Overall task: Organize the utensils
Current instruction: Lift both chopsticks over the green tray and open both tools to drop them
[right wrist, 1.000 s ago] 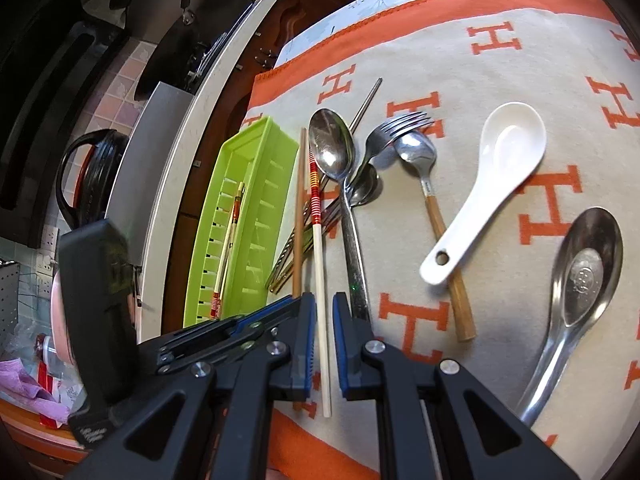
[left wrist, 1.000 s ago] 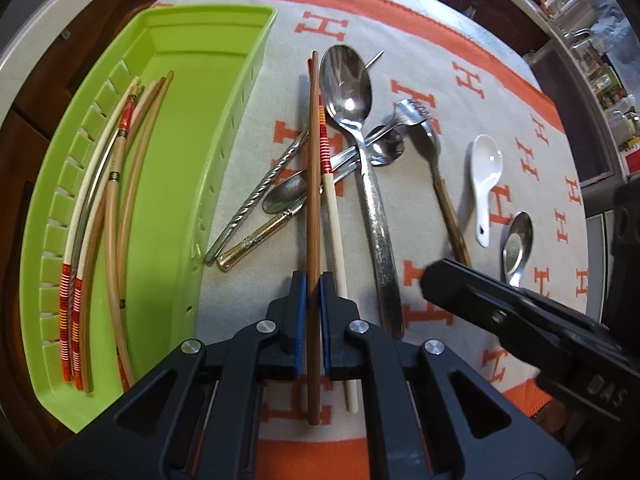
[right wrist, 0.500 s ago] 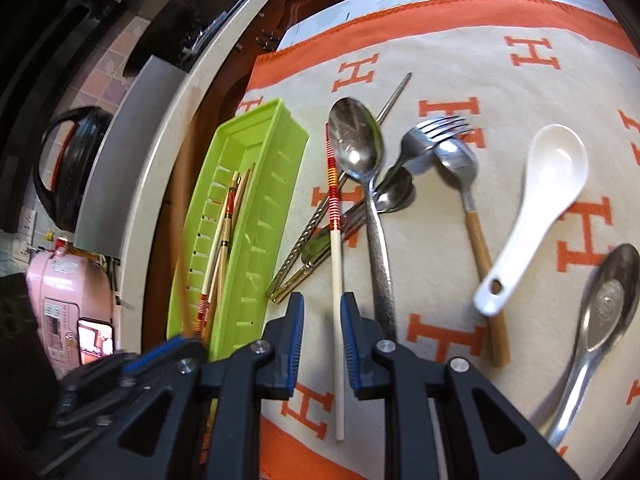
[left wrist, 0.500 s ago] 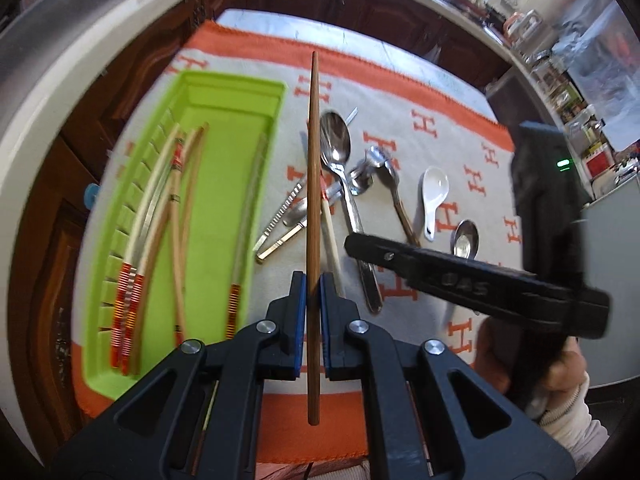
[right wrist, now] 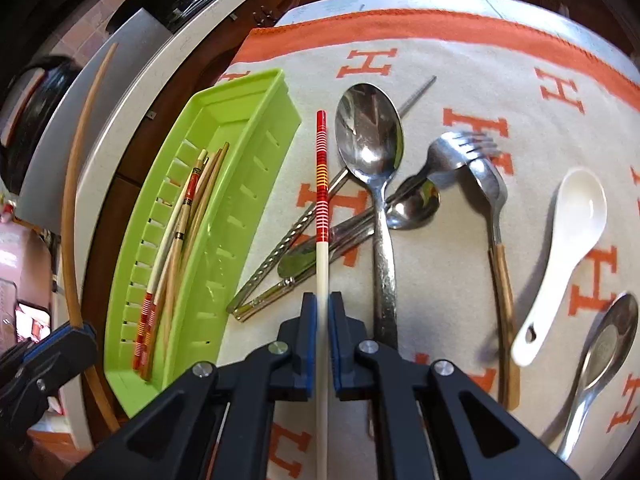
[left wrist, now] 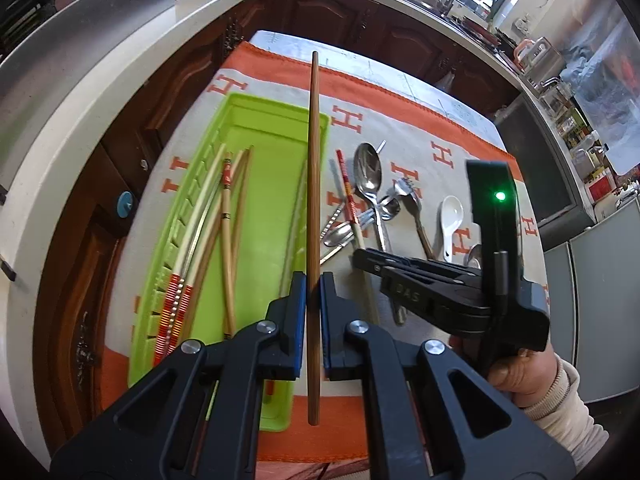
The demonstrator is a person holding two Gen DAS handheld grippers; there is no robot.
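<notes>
My left gripper (left wrist: 313, 284) is shut on a brown wooden chopstick (left wrist: 314, 152), held in the air over the right side of the green tray (left wrist: 264, 120). Several chopsticks (left wrist: 224, 216) lie inside the tray. In the right wrist view the same brown chopstick (right wrist: 71, 208) shows at far left, above the counter edge. My right gripper (right wrist: 322, 304) is shut on a white chopstick with a red striped end (right wrist: 321, 184), which rests across the pile of metal utensils on the cloth. The right gripper (left wrist: 360, 256) also appears in the left wrist view, just right of the tray.
On the orange-and-beige cloth (right wrist: 460, 60) lie a large steel spoon (right wrist: 370, 132), a twisted metal chopstick (right wrist: 280, 248), two forks (right wrist: 486, 176), a white ceramic spoon (right wrist: 568, 248) and a steel spoon (right wrist: 604, 344). A curved countertop (left wrist: 80, 92) borders the table on the left.
The left gripper lifted the brown chopstick off the cloth and carried it left over the tray. The right gripper moved onto the white striped chopstick and closed on it.
</notes>
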